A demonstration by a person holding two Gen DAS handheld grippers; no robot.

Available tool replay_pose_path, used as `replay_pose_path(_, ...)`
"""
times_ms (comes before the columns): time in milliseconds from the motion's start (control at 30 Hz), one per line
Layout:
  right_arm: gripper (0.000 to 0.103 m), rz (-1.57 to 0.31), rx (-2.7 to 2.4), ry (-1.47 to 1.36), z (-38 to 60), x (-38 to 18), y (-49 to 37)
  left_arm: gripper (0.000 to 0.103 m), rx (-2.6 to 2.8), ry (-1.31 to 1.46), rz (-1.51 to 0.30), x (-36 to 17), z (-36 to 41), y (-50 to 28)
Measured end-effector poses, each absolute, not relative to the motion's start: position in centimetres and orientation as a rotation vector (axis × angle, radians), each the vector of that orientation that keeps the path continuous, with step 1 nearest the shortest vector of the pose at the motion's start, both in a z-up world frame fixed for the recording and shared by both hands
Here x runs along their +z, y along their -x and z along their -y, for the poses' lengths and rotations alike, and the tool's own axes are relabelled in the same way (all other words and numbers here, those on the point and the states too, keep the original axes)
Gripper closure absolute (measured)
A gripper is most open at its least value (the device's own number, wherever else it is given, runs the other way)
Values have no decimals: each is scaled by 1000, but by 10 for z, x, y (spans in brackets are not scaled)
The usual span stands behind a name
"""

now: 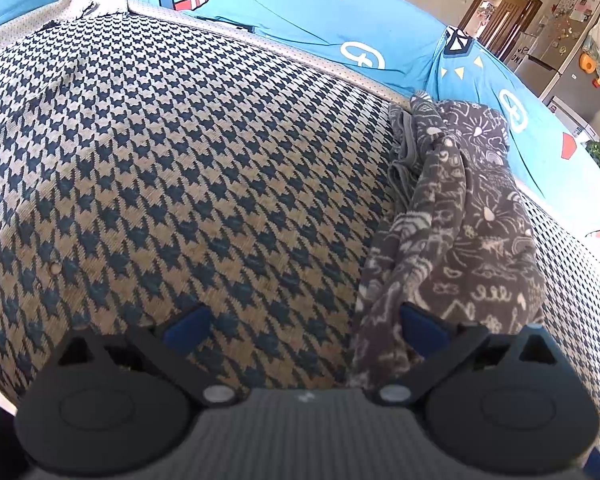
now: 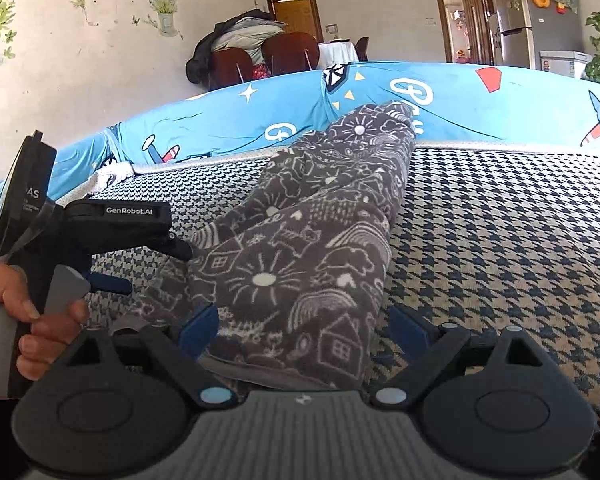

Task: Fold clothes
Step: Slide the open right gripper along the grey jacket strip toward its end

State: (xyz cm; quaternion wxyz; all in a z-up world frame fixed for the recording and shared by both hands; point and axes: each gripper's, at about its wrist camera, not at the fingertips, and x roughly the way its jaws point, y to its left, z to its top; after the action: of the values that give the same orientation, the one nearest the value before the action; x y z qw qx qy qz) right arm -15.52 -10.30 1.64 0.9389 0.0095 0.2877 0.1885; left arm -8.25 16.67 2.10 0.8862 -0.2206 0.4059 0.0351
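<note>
The words "GenRobot.AI" are printed in white on the black body of the left hand-held gripper (image 2: 156, 268), seen at the left of the right wrist view, where it is gripped by a person's hand (image 2: 24, 320); the letters "AS" can be read on its upright part, the smaller print below being illegible. In the left wrist view its blue fingertips (image 1: 188, 322) are spread wide, and nothing is clamped between them (the right tip lies against an edge of the cloth, the left over bare cover). The right hand-held gripper (image 2: 304, 330) is likewise held wide apart, and the near end of the garment (image 2: 300, 248) lies between its fingertips; whether the pads touch the cloth cannot be told. The garment is dark grey fleece printed with white houses, suns, clouds and rainbows. It is laid in a long rumpled strip from near to far across the houndstooth sofa cover (image 2: 500, 240), its far end resting against the blue cartoon-printed backrest (image 2: 460, 100).
</note>
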Motion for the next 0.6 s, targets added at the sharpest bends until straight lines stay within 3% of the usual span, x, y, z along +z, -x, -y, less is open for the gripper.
replay_pose_path(200,10,-702,364,7,92,-8,143,0,37,495,-817,25,-164,75)
replay_pose_path(600,7,-692,381,-24,99,-9,145,0,-12,444,-794,41,-142,31)
